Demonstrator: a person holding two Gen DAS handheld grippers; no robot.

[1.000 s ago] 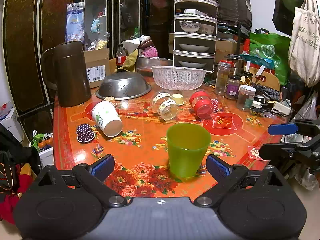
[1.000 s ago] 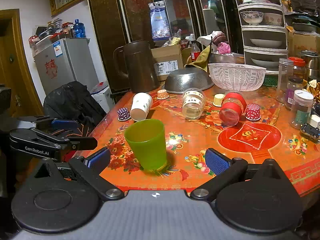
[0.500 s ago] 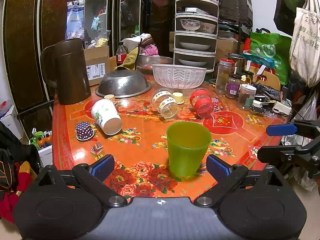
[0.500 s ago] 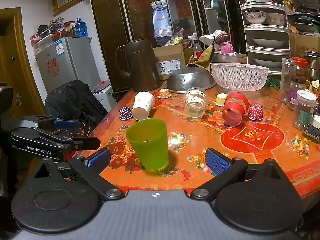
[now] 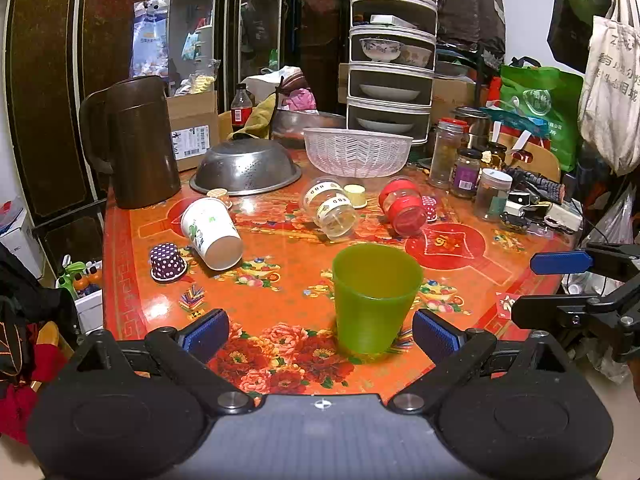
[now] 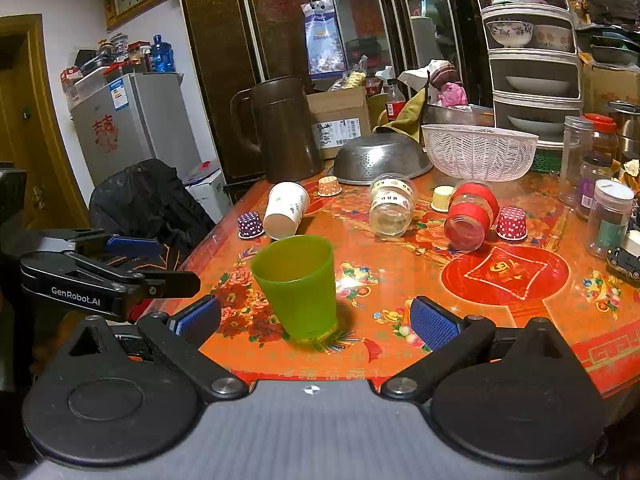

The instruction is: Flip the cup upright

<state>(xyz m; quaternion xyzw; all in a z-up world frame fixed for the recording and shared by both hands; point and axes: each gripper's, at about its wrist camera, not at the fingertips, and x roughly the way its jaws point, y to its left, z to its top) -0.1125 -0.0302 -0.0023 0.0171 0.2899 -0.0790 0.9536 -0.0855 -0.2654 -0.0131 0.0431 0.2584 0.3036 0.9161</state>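
Note:
A green plastic cup (image 5: 376, 298) stands upright, mouth up, near the front edge of the orange floral table (image 5: 280, 248); it also shows in the right wrist view (image 6: 298, 286). My left gripper (image 5: 320, 330) is open and empty, its blue pads apart just short of the cup. My right gripper (image 6: 314, 318) is open and empty, also just in front of the cup. A white paper cup (image 5: 210, 232) lies on its side further back left. A clear jar (image 5: 330, 208) and a red jar (image 5: 402, 206) lie on their sides behind.
A brown jug (image 5: 136, 144), an upturned steel colander (image 5: 246, 166) and a white basket (image 5: 356, 152) stand at the back. Small jars (image 5: 464, 172) crowd the back right. Small polka-dot cups (image 5: 167, 262) sit on the table. The other gripper shows at the right edge (image 5: 580, 280).
Both grippers have drawn back slightly from the green cup; the cup stands still and upright in all frames.

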